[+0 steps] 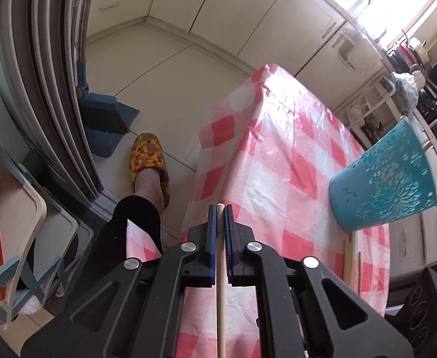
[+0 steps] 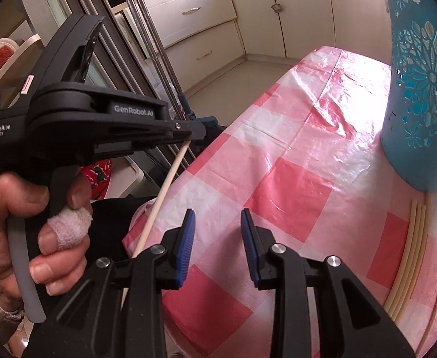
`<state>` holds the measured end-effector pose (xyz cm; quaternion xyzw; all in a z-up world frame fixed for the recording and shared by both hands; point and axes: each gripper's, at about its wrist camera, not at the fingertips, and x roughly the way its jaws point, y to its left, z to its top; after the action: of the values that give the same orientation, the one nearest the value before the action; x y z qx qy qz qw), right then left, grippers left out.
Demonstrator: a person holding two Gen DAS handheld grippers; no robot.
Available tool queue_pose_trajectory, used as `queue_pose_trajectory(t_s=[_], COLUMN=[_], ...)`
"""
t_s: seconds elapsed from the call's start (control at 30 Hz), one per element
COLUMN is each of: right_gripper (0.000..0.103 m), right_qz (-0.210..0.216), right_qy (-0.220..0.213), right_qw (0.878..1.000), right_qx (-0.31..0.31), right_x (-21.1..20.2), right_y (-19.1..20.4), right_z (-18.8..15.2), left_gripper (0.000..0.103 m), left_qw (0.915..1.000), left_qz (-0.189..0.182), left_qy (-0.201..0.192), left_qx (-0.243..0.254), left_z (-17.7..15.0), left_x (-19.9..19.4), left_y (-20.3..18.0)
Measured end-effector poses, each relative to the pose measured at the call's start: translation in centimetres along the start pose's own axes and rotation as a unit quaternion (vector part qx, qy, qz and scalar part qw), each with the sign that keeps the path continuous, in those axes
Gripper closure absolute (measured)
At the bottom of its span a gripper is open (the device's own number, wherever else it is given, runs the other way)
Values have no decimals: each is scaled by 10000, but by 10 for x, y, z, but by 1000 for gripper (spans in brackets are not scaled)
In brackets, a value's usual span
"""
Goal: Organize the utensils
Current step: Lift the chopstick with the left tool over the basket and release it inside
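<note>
A glossy, wrinkled plastic tablecloth (image 2: 293,161) in pink-and-white check catches the window light, beside a matt teal plastic holder (image 2: 421,89) with pierced floral cut-outs. A pale, smooth wooden chopstick (image 1: 221,283) sits between ribbed blue rubbery pads (image 1: 210,244) on the left gripper (image 1: 219,208), whose body is matt black plastic with bright metal rivets. More cream, smooth chopsticks (image 2: 409,256) lie on the cloth. White gauze wraps one finger (image 2: 69,223).

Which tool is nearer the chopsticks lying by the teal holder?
Right. The right tool hovers open just left of those chopsticks; the left tool, clamping one chopstick, is farther left.
</note>
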<state>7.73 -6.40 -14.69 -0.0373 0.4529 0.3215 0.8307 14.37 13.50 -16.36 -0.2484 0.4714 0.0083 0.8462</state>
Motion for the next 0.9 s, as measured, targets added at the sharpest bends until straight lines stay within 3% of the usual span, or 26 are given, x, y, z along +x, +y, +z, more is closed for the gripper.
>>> queue_pose_trajectory(t_s=[0.17, 0.3, 0.4, 0.53, 0.63, 0.77, 0.83, 0.9], right_gripper=[71, 71, 71, 71, 79, 80, 80, 80], right_qz=[-55, -410, -866, -1443, -1484, -1417, -1448, -1459], right_qy=[-358, -686, -863, -824, -740, -658, -599, -536], right_qw=[9993, 9966, 9914, 9814, 9772, 9783, 9791, 9797], right_qx=[-14, 202, 469, 966, 1324, 1365, 1295, 1269], right_x=[-39, -85, -113, -129, -131, -128, -124, -121], right_y=[-10, -36, -65, -109, -133, -137, -134, -137], right_z=[-7, -24, -35, -49, -57, -55, -54, -52], left_gripper=[98, 98, 98, 98, 98, 98, 98, 98], left_qw=[9985, 9909, 9785, 9522, 9348, 9149, 9104, 9110], left_qz=[-380, -831, -1136, -1481, -1597, -1491, -1377, -1248], left_qy=[-388, -1007, -1554, -2348, -2773, -3285, -3431, -3455], left_qx=[2, 330, 738, 1272, 1541, 1811, 1860, 1875], left_z=[11, 28, 41, 59, 68, 72, 74, 76], left_x=[-34, -70, -92, -114, -118, -114, -104, -92], left_y=[-18, -65, -117, -193, -242, -287, -301, -307])
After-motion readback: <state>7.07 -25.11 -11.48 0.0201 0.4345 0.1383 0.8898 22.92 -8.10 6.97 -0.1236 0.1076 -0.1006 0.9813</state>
